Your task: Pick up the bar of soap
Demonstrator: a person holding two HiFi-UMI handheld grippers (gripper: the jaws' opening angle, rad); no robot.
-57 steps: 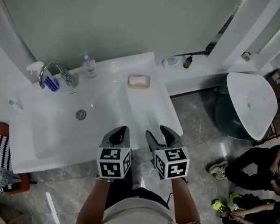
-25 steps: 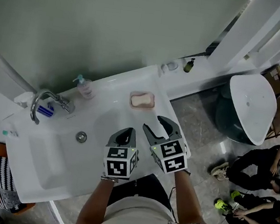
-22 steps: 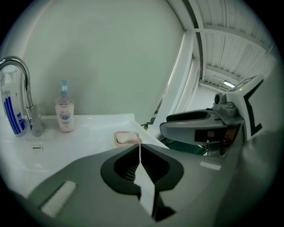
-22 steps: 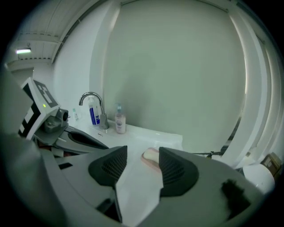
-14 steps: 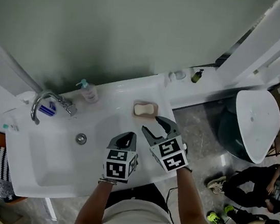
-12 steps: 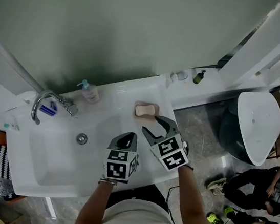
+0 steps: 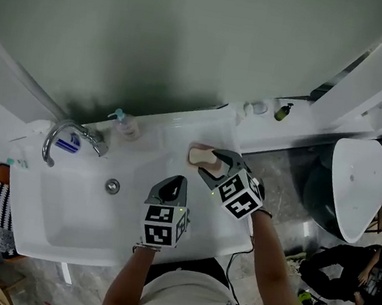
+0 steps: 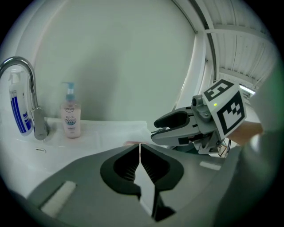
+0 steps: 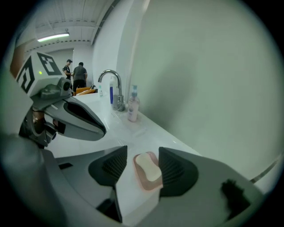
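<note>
A pale bar of soap (image 9: 148, 167) lies in a pink dish (image 9: 143, 181) at the back right of the white sink counter (image 7: 172, 135). In the head view the soap (image 7: 199, 156) shows just left of my right gripper (image 7: 215, 164). My right gripper (image 9: 143, 150) is open, its jaws standing on either side of the soap and dish; I cannot tell whether they touch. My left gripper (image 7: 172, 183) hovers over the counter's front part, left of the right one. In the left gripper view its jaws (image 8: 140, 146) are shut with nothing between them, and the right gripper (image 8: 177, 126) shows ahead.
A chrome faucet (image 7: 62, 139) and a pump bottle (image 7: 125, 126) stand at the back of the basin, whose drain (image 7: 112, 186) is left of my left gripper. A small dark bottle (image 7: 282, 112) sits on the ledge to the right. A white toilet (image 7: 359, 186) stands further right.
My right gripper has moved forward to the soap dish, and its open jaws now flank the soap. The left gripper has stayed shut in about the same place.
</note>
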